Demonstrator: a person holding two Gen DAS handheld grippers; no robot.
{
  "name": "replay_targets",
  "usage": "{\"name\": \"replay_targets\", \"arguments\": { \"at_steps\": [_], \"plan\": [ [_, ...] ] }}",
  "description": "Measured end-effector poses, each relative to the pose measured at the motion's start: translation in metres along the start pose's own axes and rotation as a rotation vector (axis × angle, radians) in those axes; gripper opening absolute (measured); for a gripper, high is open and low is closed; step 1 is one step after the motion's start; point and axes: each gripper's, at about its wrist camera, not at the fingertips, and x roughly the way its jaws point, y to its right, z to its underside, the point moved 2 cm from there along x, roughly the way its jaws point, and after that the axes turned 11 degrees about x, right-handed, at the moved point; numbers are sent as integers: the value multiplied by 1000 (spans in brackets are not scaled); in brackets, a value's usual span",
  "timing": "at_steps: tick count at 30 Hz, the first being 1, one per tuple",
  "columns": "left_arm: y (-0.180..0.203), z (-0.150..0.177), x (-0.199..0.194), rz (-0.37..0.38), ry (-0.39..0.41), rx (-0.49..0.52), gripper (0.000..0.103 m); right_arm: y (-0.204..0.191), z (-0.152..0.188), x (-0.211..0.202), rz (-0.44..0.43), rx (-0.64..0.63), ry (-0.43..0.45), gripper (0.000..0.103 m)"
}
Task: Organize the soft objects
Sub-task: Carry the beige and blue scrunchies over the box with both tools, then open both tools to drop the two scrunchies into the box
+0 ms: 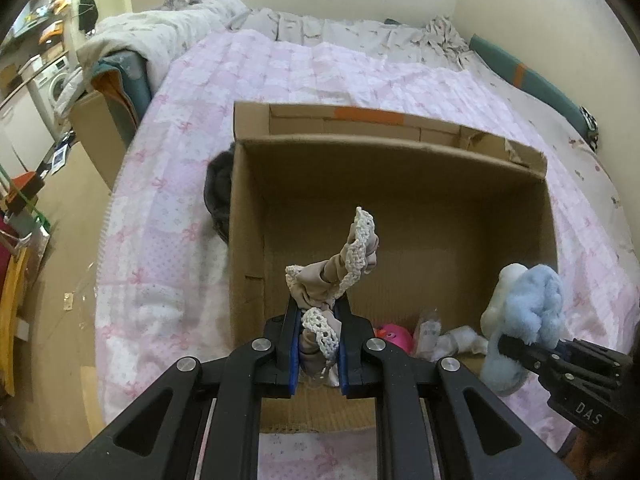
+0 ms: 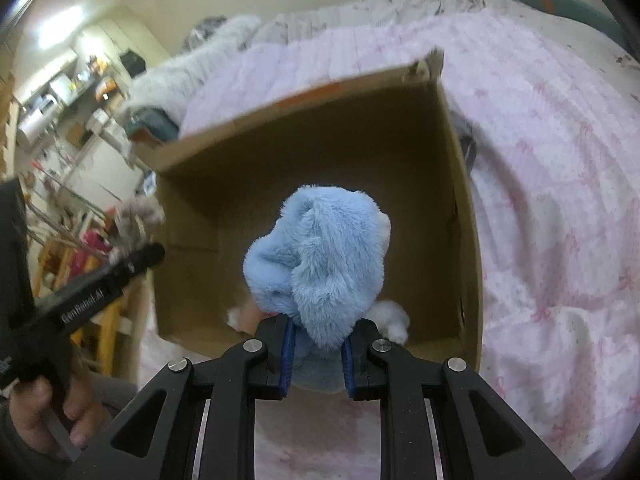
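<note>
Pinching a beige fabric scrunchie with white crochet trim [image 1: 334, 280], the left gripper [image 1: 318, 344] hung over the open brown cardboard box [image 1: 248, 216] on the pink quilted bed [image 1: 180, 200]. The right gripper [image 2: 316, 350] clamped a fluffy light-blue plush toy [image 2: 316, 256] above the same box, where a pink toy [image 1: 394, 334] and white soft pieces [image 1: 460, 340] lay.

One cardboard box [image 1: 400, 200], two hand-held grippers, one blue plush [image 2: 316, 260], one lace-trimmed cloth [image 1: 340, 272], one pink toy [image 1: 394, 336].
</note>
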Motion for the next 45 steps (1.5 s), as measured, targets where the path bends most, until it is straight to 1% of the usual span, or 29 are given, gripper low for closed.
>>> {"name": "replay_targets", "arguments": {
  "at_steps": [4,7,16,18,23,27,29,30,31,32,33,34,35,37,40,43,45],
  "plan": [
    [1,3,9,11,-14,10,13,2,5,12,30,-2,-40,21],
    [1,5,14,25,-25,1,13,0,7,18,33,-11,-54,22],
    [14,10,23,55,-35,17,13,1,6,20,31,0,-62,24],
    [16,10,23,65,-28,21,13,2,6,20,27,8,-63,26],
    [19,12,26,78,-46,24,15,7,4,18,15,30,-67,30],
    [19,13,28,84,-58,19,22,13,4,15,9,42,-70,35],
    [20,14,27,68,-55,26,28,13,4,14,2,52,-68,45],
    [20,14,26,61,-51,25,36,14,4,13,-4,58,-61,53],
    [19,14,25,54,-48,23,46,13,4,11,-7,59,-53,55],
    [19,13,23,48,-41,20,52,13,4,10,-4,55,-45,55],
    [19,13,20,41,-27,18,60,12,3,8,0,49,-36,55],
    [19,12,18,39,-18,19,66,12,3,7,0,47,-26,56],
    [19,11,16,40,-9,22,67,13,3,5,-2,49,-15,58],
    [20,10,12,44,3,30,68,14,1,1,-8,55,8,70],
    [18,9,8,29,19,26,68,16,-1,-6,-20,69,36,77],
    [15,6,-2,19,65,7,68,17,-3,-11,-39,77,53,78],
    [13,4,-9,19,91,-5,68,17,-4,-17,-43,70,81,78]
  ]
}}
